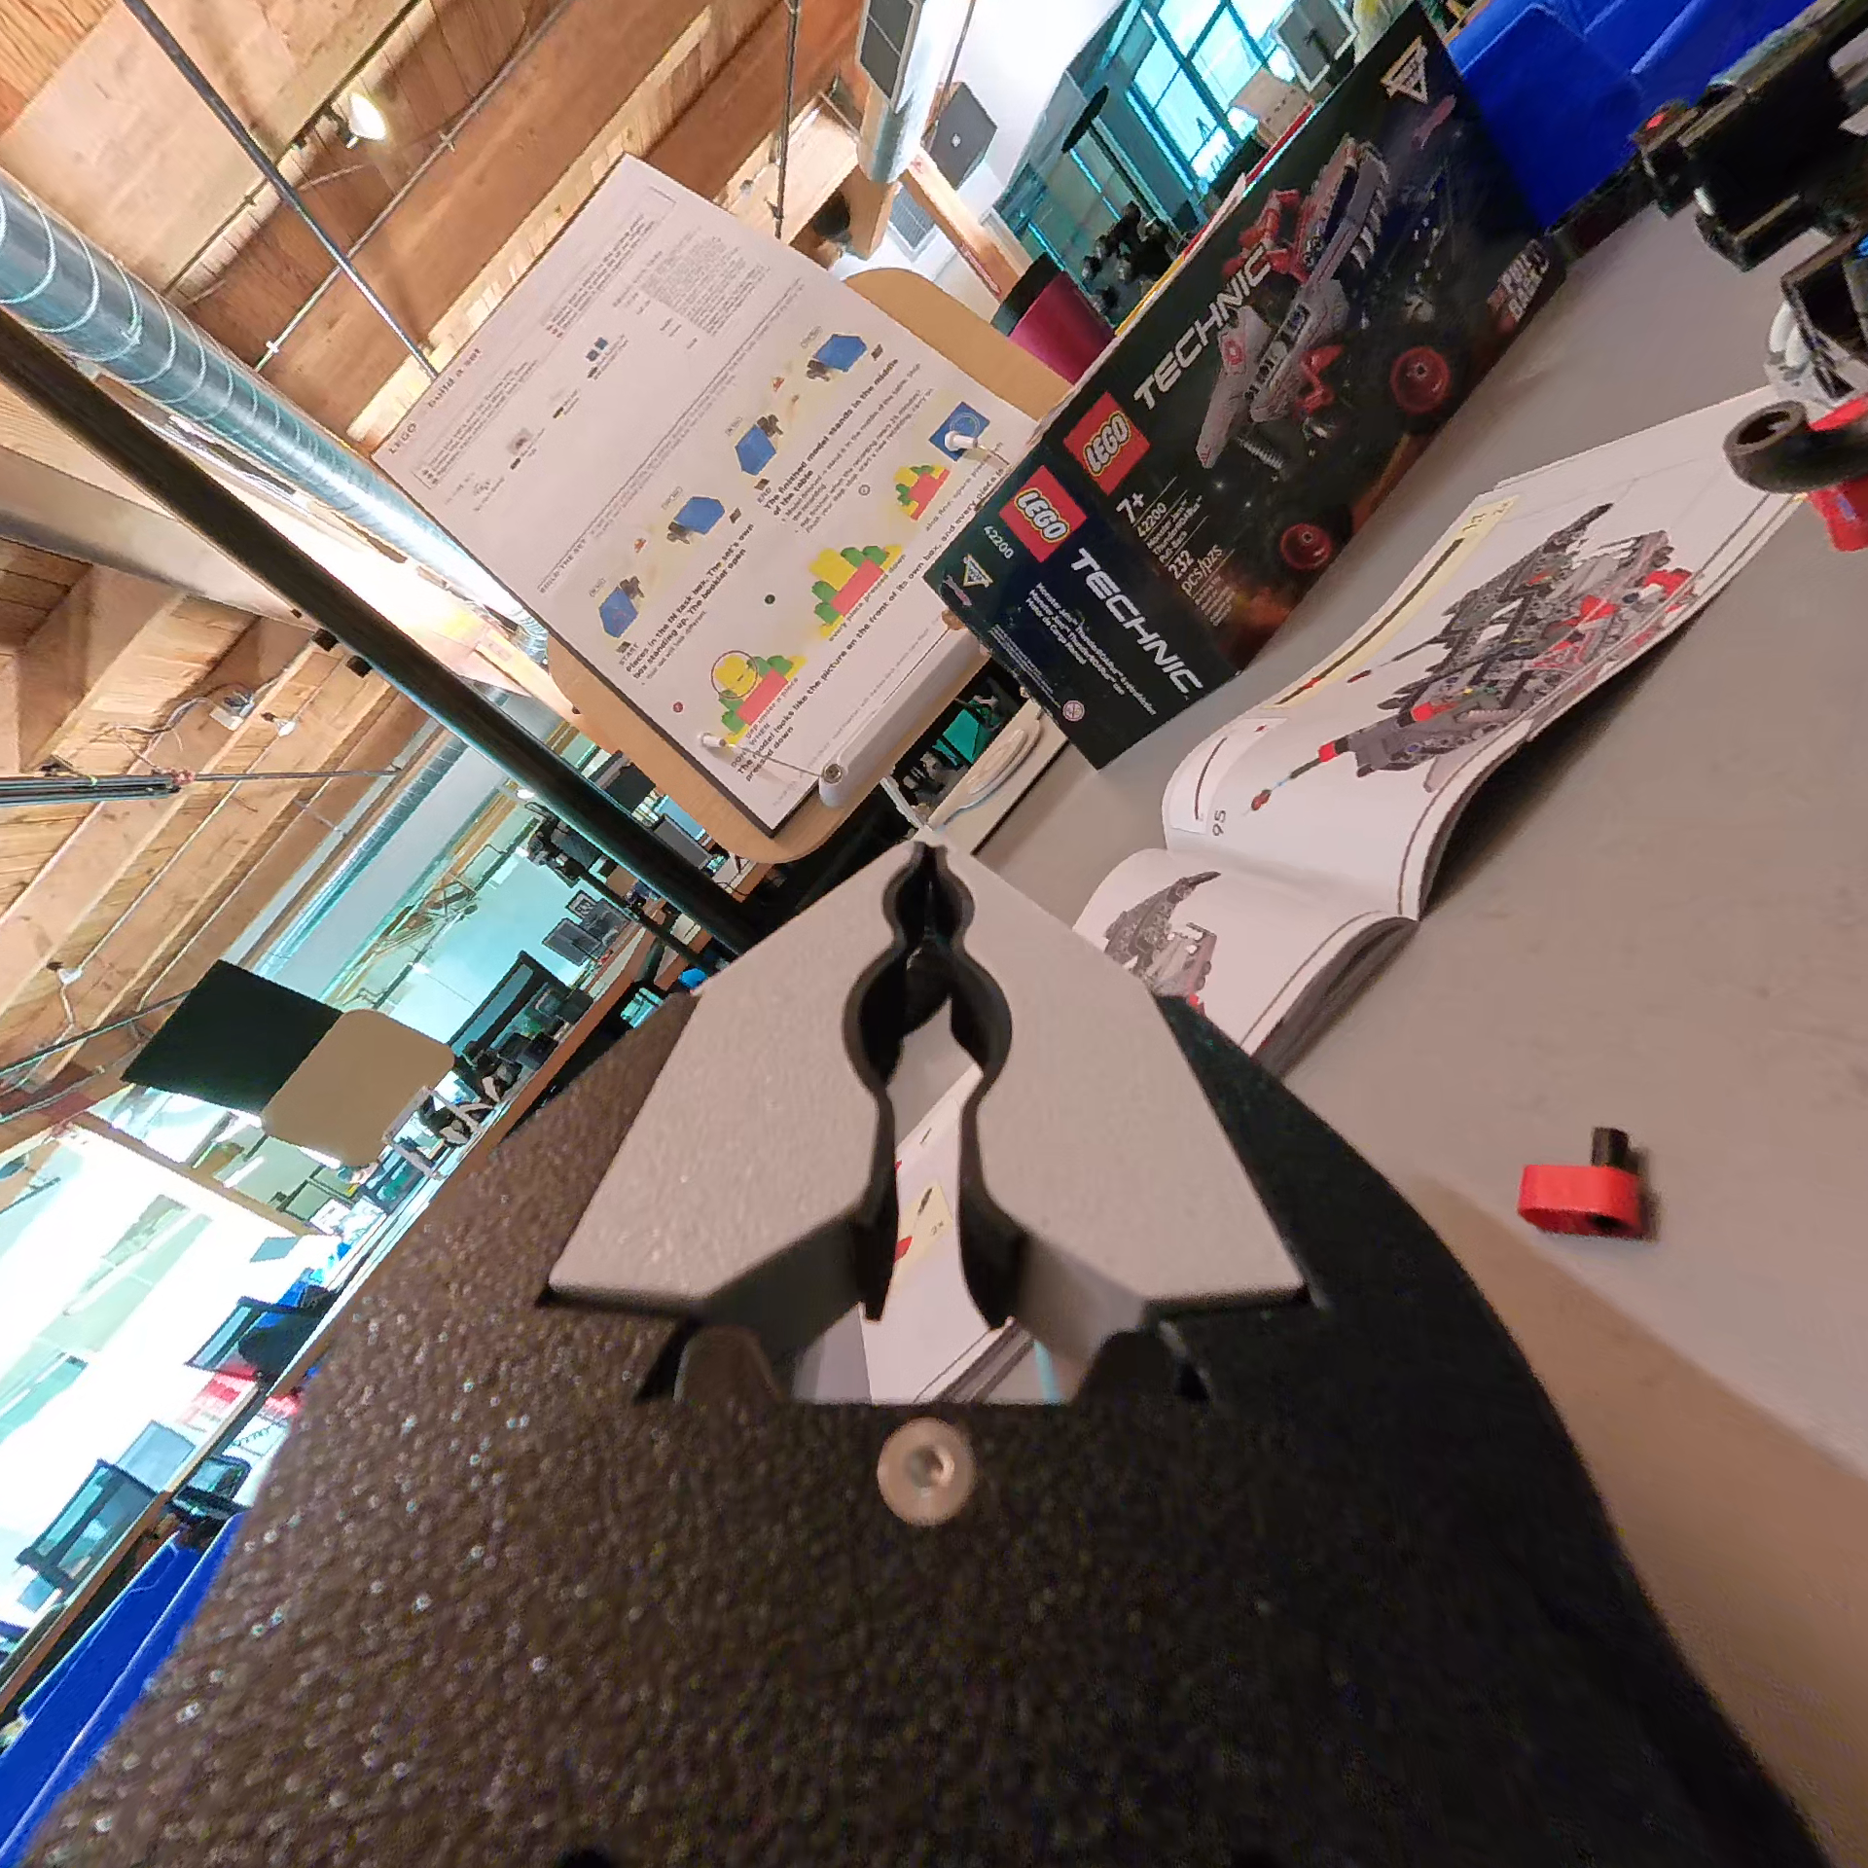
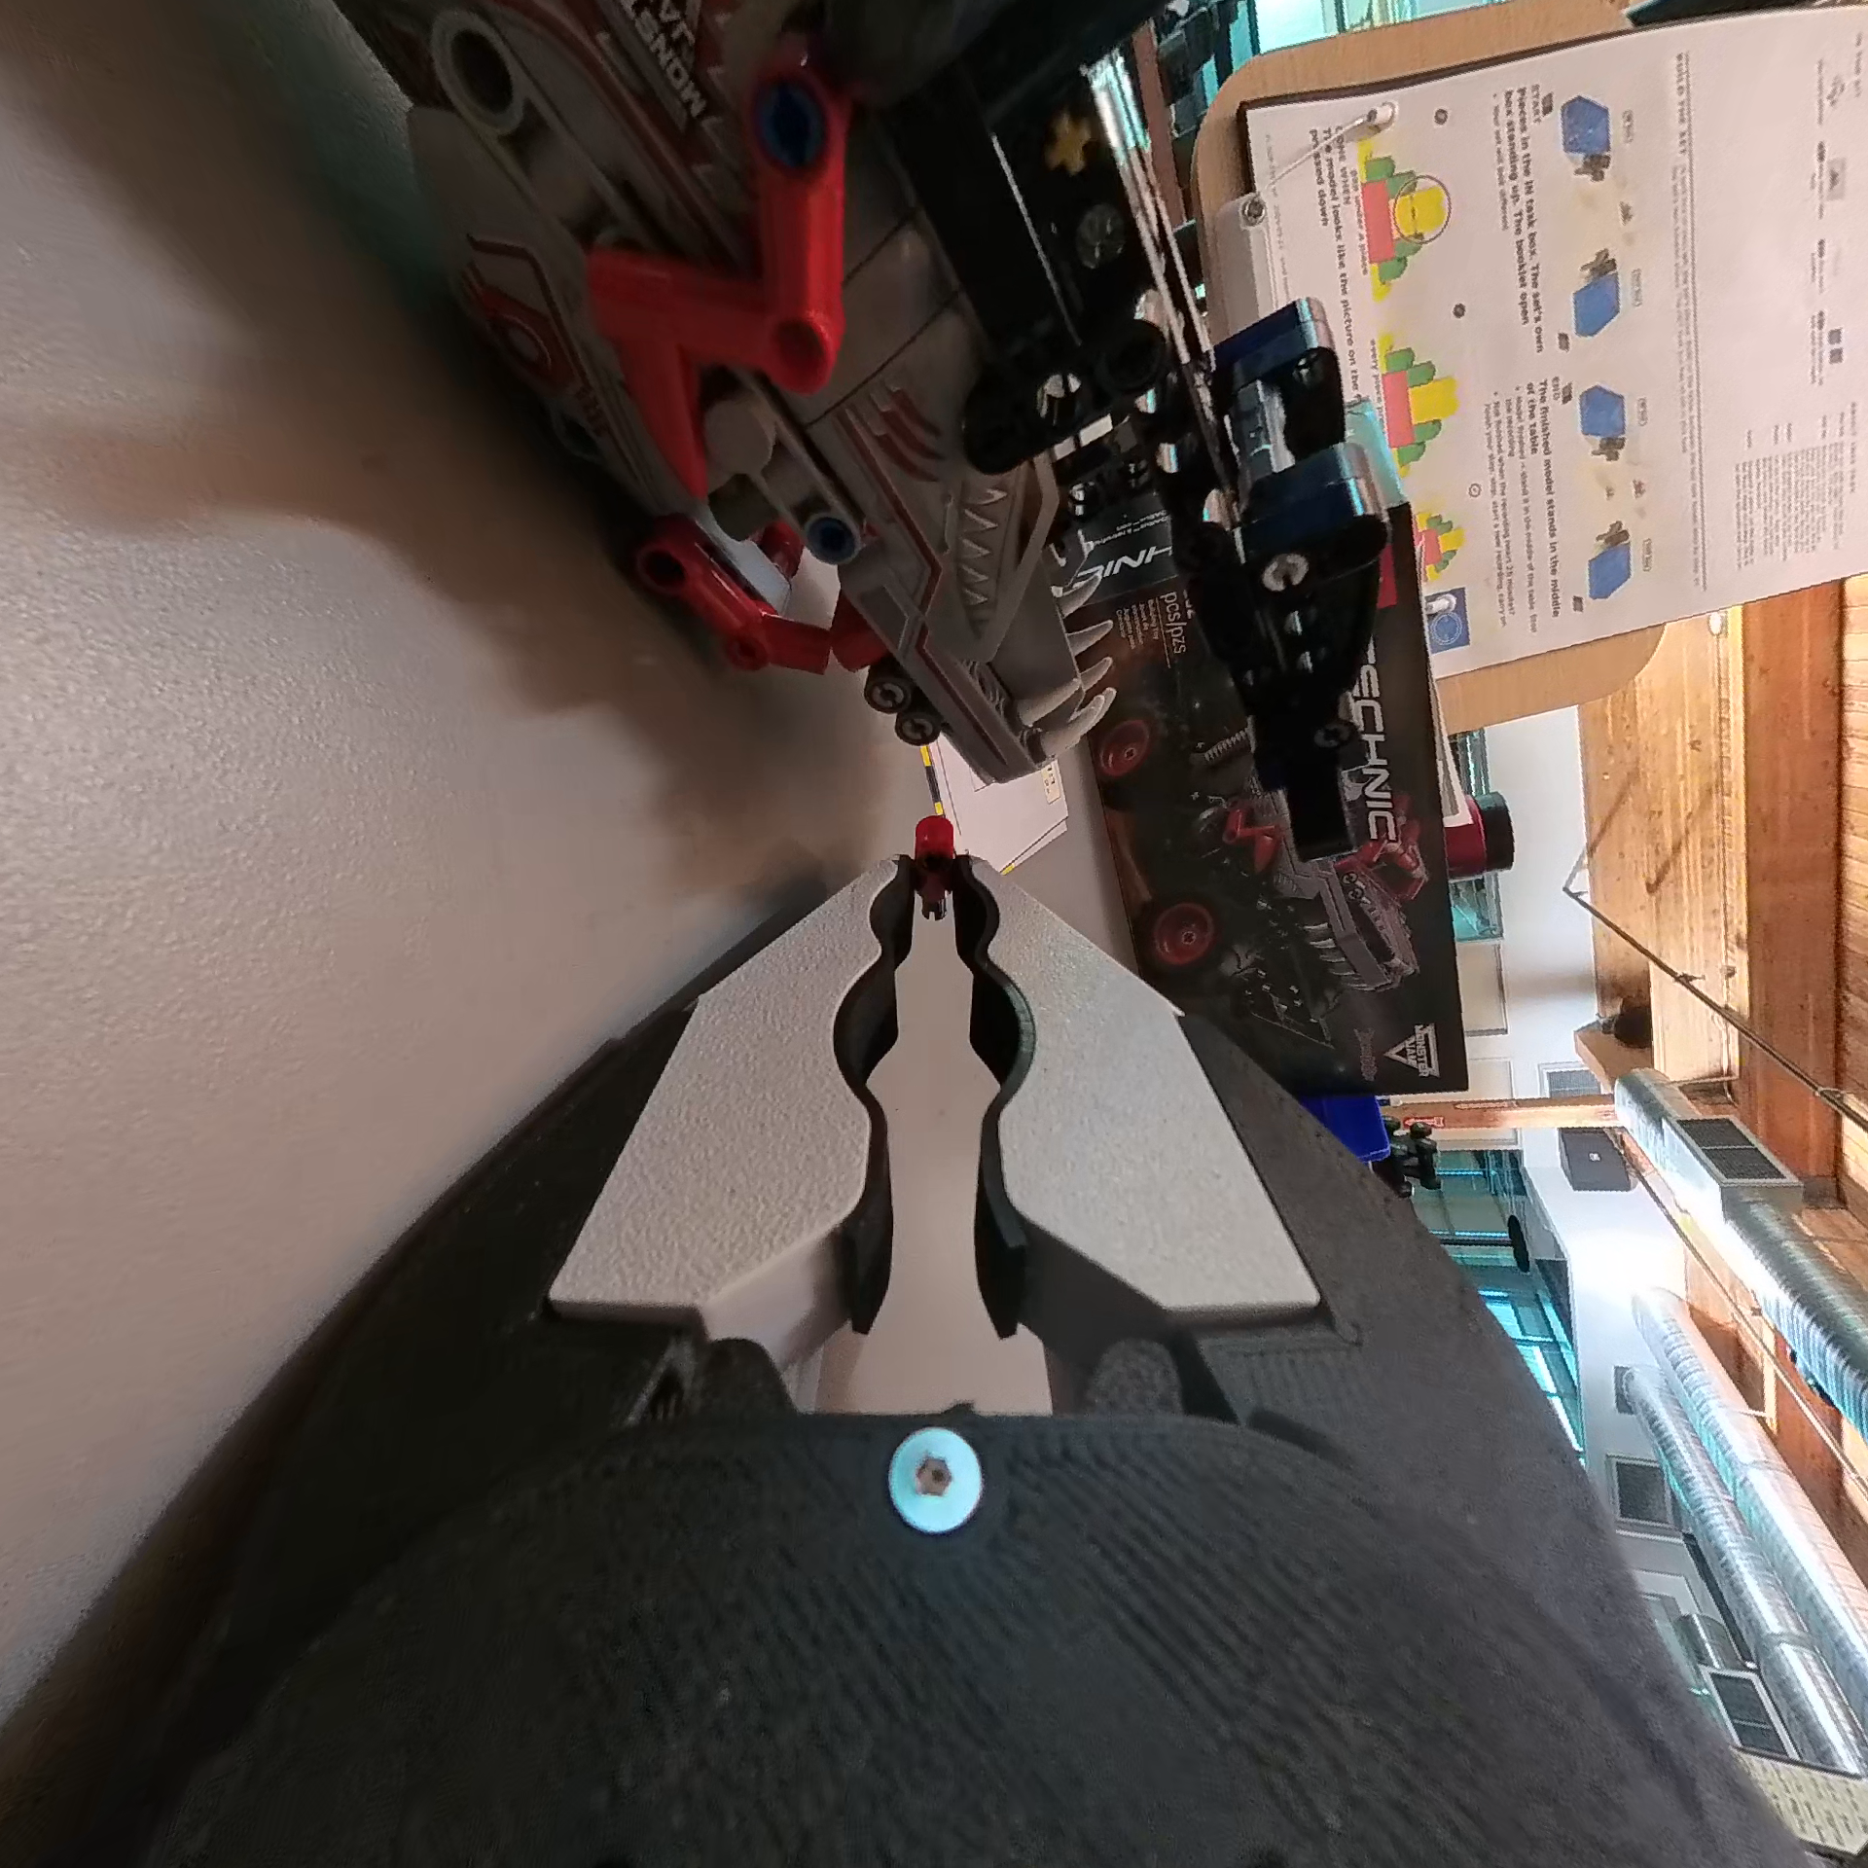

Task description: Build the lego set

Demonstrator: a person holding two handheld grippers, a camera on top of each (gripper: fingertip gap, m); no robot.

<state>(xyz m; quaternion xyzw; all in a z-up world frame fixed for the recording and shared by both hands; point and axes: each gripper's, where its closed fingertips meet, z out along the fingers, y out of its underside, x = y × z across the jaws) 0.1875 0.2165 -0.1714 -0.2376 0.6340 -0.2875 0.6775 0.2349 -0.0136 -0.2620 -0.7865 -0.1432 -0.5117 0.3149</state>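
Note:
My left gripper is shut, tilted above the grey table, and I see nothing held at its tips. A small red piece with a black pin lies on the table to its right. My right gripper is shut on a small red pin piece and holds it just in front of the toothed nose of the grey, red and black truck model. The model's edge also shows in the left wrist view, with a black ring part beside it.
The open instruction booklet lies on the table ahead of the left gripper. The set's box stands behind it and also shows in the right wrist view. A printed sheet on a clipboard stand rises at the table's far edge. Across from one pair of fingers to the other is roughly 25 cm.

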